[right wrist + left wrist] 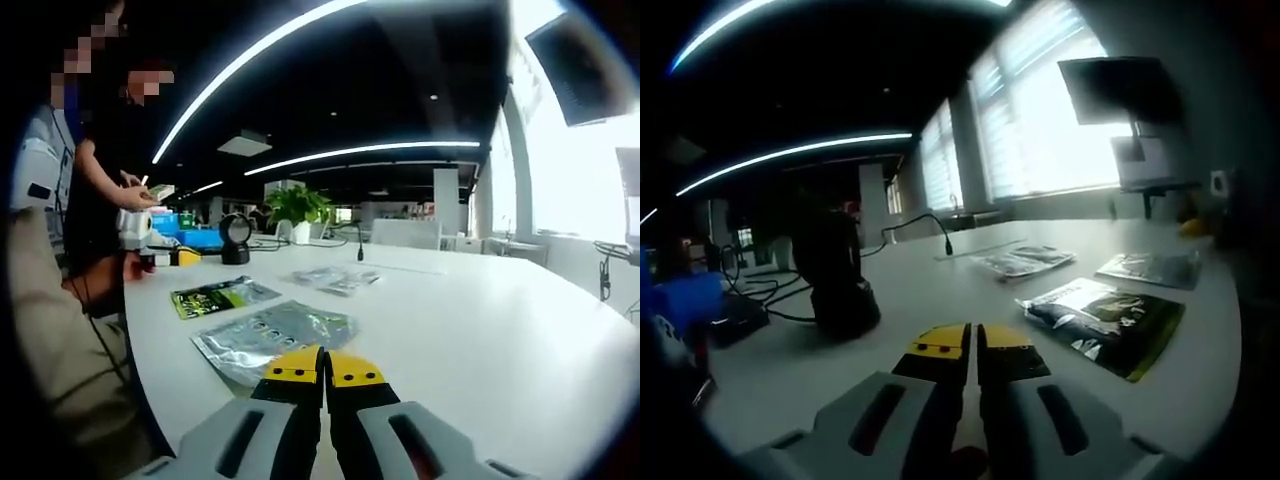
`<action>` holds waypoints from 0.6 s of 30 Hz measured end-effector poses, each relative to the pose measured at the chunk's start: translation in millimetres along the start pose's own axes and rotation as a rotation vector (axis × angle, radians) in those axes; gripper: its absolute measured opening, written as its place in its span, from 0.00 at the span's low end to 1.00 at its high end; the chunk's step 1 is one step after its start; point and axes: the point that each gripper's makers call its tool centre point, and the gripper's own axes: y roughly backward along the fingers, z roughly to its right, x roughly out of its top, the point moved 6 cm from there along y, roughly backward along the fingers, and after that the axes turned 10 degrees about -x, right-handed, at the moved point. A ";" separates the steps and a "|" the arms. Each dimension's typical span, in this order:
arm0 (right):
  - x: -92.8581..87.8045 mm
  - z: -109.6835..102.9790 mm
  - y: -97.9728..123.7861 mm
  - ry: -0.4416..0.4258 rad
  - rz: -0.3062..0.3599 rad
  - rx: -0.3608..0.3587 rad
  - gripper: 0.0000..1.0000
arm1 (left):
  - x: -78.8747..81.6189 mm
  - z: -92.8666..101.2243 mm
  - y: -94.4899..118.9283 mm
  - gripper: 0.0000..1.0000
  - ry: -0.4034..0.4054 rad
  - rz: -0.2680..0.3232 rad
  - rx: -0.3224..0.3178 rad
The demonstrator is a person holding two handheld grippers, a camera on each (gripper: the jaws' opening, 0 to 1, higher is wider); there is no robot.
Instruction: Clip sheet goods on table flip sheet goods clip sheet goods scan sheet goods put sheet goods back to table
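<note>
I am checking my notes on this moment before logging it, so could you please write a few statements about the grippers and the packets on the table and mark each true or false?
1. The left gripper has its yellow-tipped jaws shut with nothing between them. True.
2. The right gripper is clamped on a silver packet. False: its jaws are shut on nothing, and the silver foil packet lies flat on the white table just ahead.
3. A dark packet with green print lies on the table right of the left gripper. True.
4. The black scanner on a stand lies tipped on its side. False: it stands upright.
</note>
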 end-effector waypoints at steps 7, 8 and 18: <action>-0.3 0.5 -0.5 -0.003 -0.004 -0.006 0.00 | 2.1 0.9 1.2 0.00 0.001 0.011 0.001; -0.2 0.4 -0.4 -0.004 -0.004 -0.006 0.00 | 2.4 1.1 1.5 0.00 -0.001 0.012 0.003; -0.1 0.8 -0.7 -0.013 -0.005 -0.004 0.00 | 3.6 2.9 2.2 0.00 -0.007 0.011 0.006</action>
